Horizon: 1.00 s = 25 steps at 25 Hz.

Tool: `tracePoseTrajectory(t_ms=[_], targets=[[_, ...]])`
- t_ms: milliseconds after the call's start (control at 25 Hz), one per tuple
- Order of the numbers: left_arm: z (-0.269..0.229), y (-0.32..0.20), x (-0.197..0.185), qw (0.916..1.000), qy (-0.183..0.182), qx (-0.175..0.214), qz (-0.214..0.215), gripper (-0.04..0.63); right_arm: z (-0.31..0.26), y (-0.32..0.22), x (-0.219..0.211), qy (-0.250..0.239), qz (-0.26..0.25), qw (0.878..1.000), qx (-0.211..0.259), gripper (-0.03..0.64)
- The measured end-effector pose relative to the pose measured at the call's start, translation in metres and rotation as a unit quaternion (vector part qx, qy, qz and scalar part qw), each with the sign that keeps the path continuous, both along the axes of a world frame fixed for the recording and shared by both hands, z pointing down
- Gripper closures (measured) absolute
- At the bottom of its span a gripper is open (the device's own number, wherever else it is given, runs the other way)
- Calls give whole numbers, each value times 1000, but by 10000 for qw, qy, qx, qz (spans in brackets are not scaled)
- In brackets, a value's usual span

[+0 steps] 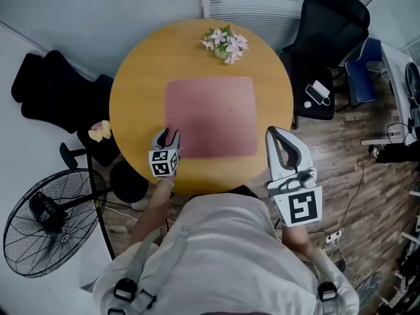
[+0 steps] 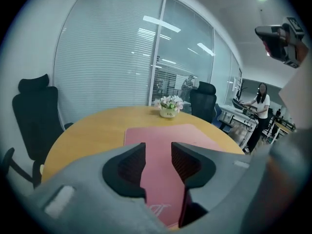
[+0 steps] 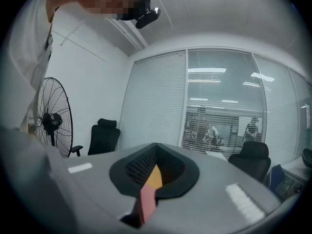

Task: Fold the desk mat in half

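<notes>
A pink desk mat (image 1: 210, 117) lies flat in the middle of a round wooden table (image 1: 138, 77). My left gripper (image 1: 166, 134) hangs just over the mat's near left corner, its jaws open with nothing gripped. In the left gripper view the mat (image 2: 170, 130) shows through the gap of that gripper (image 2: 158, 147). My right gripper (image 1: 274, 131) is held up off the table by the near right edge, clear of the mat, with its jaws shut. Under its closed tips (image 3: 157, 147) a sliver of mat (image 3: 147, 201) shows.
A small pot of flowers (image 1: 225, 44) stands at the table's far edge beyond the mat. Black office chairs stand at the left (image 1: 56, 90) and back right (image 1: 325, 38). A floor fan (image 1: 46, 222) is at the near left. A person (image 2: 258, 111) stands far off at desks.
</notes>
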<state>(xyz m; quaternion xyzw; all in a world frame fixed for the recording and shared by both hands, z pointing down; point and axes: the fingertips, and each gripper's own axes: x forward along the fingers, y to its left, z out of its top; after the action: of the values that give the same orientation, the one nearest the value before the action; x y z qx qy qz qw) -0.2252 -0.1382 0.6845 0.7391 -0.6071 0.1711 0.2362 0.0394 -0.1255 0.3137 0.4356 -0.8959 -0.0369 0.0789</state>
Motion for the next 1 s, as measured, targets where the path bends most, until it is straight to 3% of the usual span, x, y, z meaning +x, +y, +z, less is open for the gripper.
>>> tracePoseTrajectory(t_ms=[400,1000], targets=[[88,10,-16,9952,-136,-964,111,376,4,-3,-5,35,24,10000,-51,612],[139,17,-18,9859,-114,-1662,166,252,8,-7,-12,87,36,9999,-129,612]])
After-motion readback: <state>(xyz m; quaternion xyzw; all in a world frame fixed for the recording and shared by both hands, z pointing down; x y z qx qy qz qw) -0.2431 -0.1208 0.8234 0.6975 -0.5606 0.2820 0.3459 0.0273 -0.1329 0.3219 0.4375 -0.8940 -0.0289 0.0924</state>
